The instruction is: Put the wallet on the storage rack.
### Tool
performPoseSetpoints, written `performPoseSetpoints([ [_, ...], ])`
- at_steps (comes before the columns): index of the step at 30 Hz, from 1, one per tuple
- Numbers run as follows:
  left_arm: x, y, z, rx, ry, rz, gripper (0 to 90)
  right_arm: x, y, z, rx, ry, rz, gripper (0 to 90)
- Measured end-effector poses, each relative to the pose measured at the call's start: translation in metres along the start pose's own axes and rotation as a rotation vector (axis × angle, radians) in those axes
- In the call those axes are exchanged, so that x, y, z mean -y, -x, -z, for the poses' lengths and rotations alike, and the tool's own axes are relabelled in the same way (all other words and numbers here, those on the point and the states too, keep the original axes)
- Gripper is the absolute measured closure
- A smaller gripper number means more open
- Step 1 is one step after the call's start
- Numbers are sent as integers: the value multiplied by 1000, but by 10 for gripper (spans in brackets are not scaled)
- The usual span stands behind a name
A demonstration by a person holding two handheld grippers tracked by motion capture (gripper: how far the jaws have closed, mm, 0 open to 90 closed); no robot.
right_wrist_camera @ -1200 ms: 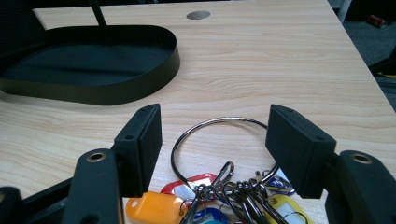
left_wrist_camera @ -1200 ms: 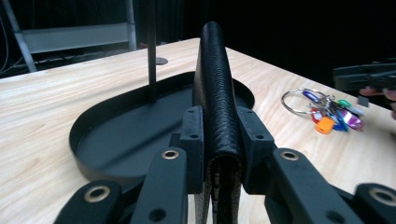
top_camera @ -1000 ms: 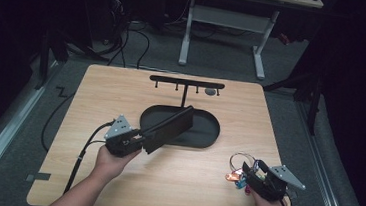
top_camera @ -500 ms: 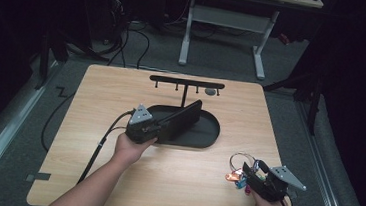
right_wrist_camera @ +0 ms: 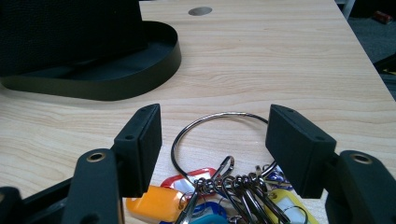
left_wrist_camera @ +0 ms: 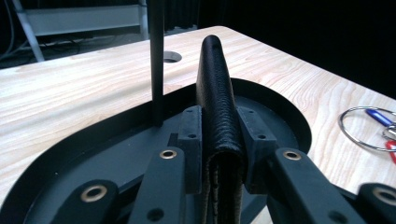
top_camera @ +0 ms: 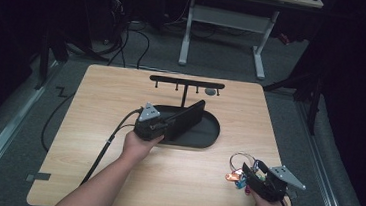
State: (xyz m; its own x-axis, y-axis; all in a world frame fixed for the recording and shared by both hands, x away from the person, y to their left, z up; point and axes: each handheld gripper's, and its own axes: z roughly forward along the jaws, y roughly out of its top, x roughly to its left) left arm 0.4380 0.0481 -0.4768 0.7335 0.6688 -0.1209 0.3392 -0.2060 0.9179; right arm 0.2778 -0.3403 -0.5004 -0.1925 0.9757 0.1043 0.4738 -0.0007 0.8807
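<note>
Your left gripper (left_wrist_camera: 219,154): clamped on black wallet (left_wrist_camera: 217,98), jaws just easing apart, over oval tray (left_wrist_camera: 280,112). Your right gripper (right_wrist_camera: 215,140): spread wide around key ring (right_wrist_camera: 219,140), untouched.

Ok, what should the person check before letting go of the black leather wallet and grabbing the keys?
1. Black leather wallet over the black oval tray: ok.
2. Left gripper pads pressing the wallet: ok, though its jaws have just been opening.
3. Wallet resting on the tray floor: cannot tell.
4. Thin black stand post apart from the wallet: ok.
5. Right gripper open around the metal key ring: ok.
</note>
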Motion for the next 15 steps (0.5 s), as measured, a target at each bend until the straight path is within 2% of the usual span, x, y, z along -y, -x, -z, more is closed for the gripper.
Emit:
performPoseSetpoints([
  [5, -2, 1, 2, -8, -21, -7, 655, 0, -1, -1, -3, -5, 1, 362],
  [9, -2, 2, 10, -10, -26, -29, 609, 0, -1, -1, -5, -6, 4, 362],
  [13, -1, 3, 21, -16, -15, -44, 624, 0, -2, -1, -5, -6, 5, 361],
  [15, 0, 4, 25, -18, -8, -47, 683, 0, -2, -1, -5, -7, 5, 362],
])
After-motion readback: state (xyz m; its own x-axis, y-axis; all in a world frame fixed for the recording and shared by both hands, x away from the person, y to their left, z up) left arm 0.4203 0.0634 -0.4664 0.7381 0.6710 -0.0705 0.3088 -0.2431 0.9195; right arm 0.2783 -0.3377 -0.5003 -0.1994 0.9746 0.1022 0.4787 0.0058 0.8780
